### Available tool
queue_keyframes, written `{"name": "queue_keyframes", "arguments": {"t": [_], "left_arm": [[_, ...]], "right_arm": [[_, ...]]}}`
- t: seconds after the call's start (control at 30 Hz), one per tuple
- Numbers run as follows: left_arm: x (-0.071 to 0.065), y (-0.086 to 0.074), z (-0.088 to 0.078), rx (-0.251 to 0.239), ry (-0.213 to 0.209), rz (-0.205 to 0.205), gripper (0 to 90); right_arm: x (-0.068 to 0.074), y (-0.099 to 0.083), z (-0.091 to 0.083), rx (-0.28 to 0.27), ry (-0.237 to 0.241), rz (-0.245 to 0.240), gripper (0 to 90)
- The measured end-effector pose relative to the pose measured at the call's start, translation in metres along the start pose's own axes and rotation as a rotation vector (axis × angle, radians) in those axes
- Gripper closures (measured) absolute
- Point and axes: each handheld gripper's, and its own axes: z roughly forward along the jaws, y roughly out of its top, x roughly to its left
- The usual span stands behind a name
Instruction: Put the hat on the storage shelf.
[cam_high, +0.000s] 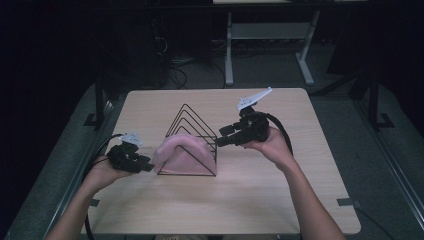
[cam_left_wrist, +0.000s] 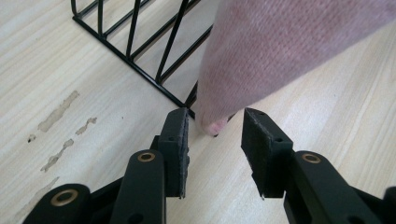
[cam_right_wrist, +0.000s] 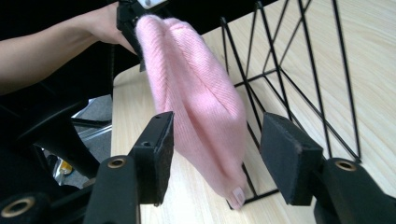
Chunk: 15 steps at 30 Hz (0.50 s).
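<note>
Hat: we see a pink knitted hat (cam_high: 181, 152) draped over the near part of a black wire rack (cam_high: 192, 135) at the middle of the counter (cam_high: 270, 195); in the left gripper view its lower tip (cam_left_wrist: 212, 125) hangs down to the wood just past the rack's corner.
Room around it: the rack's near base bar lies well back from the counter's near edge, with bare wood on the near, right and far sides; the hat's left side is close to the left gripper (cam_high: 145, 165).
Left jaws: they stand partly apart, touching nothing; the hat's tip sits just beyond the gap between them.
Right jaws: the right gripper (cam_high: 222, 136) is open too, at the rack's right side; in the right gripper view the hat (cam_right_wrist: 196, 102) hangs beyond the gap, neither pad pressing it.
Hands: the left hand (cam_high: 107, 172) lies low near the counter's left edge, pointing right; the right hand (cam_high: 272, 145) is held higher, pointing left.
Materials: soft ribbed knit; thin wire bent into nested triangles; pale wood-grain counter with worn patches (cam_left_wrist: 58, 112).
</note>
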Motion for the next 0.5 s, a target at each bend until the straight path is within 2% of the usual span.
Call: {"name": "queue_keyframes", "arguments": {"t": [0.33,0.5], "left_arm": [[0.001,-0.004,-0.005,-0.027,-0.002,-0.022,57.3],[0.002,-0.006,-0.006,-0.016,-0.011,-0.029,53.6]], "right_arm": [[-0.009,-0.012,-0.013,-0.001,-0.045,0.038,41.5],[-0.013,-0.020,-0.019,0.001,-0.062,0.054,40.1]]}}
